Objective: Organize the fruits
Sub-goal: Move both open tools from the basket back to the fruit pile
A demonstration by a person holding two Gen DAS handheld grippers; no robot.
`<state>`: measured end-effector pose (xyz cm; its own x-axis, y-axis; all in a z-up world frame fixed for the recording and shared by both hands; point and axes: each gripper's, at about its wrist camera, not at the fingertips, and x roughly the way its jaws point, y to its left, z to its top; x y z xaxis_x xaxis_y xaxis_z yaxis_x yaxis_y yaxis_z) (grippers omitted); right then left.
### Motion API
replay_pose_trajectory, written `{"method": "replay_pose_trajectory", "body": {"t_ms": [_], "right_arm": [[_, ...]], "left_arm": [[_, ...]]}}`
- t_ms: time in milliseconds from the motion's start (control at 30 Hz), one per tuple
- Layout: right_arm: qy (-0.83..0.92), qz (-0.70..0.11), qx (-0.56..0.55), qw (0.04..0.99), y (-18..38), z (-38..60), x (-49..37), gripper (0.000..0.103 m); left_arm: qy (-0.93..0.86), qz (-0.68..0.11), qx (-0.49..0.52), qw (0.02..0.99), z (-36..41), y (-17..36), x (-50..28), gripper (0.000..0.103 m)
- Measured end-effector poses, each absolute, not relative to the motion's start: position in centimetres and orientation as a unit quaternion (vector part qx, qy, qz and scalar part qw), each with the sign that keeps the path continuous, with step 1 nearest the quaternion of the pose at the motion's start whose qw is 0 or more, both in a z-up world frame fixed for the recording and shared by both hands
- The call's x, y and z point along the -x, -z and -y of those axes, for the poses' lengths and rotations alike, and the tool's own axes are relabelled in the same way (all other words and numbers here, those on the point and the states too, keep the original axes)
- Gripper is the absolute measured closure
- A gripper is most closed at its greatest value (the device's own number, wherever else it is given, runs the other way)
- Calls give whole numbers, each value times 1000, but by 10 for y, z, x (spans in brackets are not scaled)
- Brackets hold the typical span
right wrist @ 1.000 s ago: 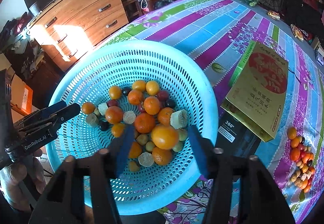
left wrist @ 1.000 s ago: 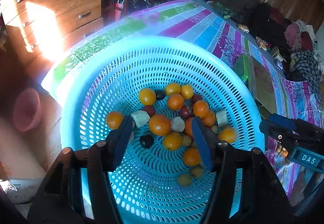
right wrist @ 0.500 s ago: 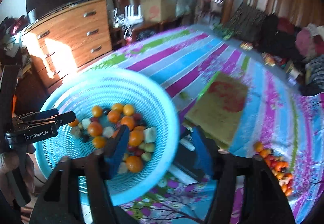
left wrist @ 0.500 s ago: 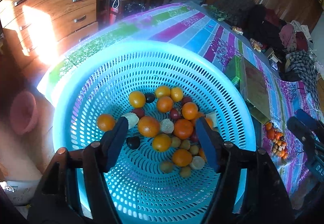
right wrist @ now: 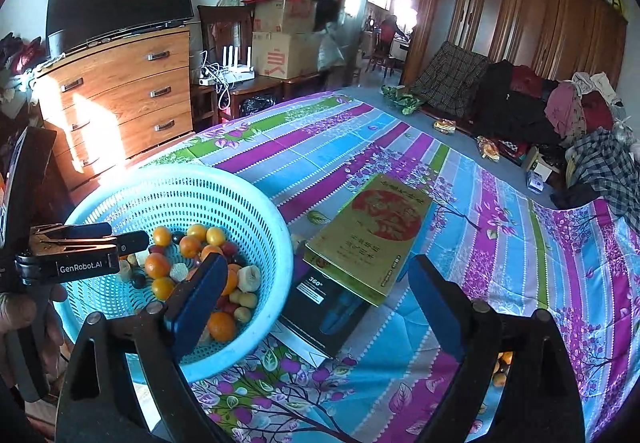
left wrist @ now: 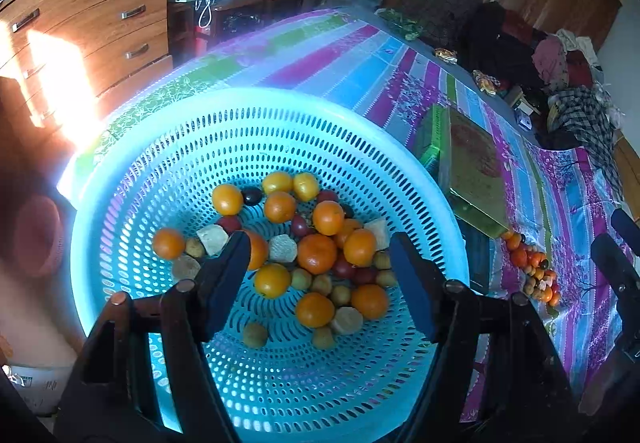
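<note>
Turquoise perforated basket on striped cloth holding mixed fruits, left gripper above them, jaws just widened, empty, right gripper beside the basket, jaws just spread wide, empty, small fruit pile beyond the green box

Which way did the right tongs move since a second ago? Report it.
Yes: the right tongs swung right, off the blue basket toward the yellow box, jaws just opening, empty.
</note>
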<state>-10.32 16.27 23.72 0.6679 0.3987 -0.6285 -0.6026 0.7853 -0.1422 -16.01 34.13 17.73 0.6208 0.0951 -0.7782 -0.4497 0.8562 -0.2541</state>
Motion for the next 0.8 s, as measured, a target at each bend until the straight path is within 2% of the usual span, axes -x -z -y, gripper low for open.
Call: {"method": "replay_pose_trajectory", "body": {"t_ms": [533,667,800], "right_arm": [[-263,-299,146,905,-229,-118,99,9],[-242,-300,143,912,-198,-80,106,9],[-194,-347,143,907,-137,-18,111,9]], "left_arm": [[-116,-410,190,885,-295,-183,145,30],[-84,-402,160,898,-270,-188,143,30],[-59,-403,145,902,-248,-185,132,30]]}}
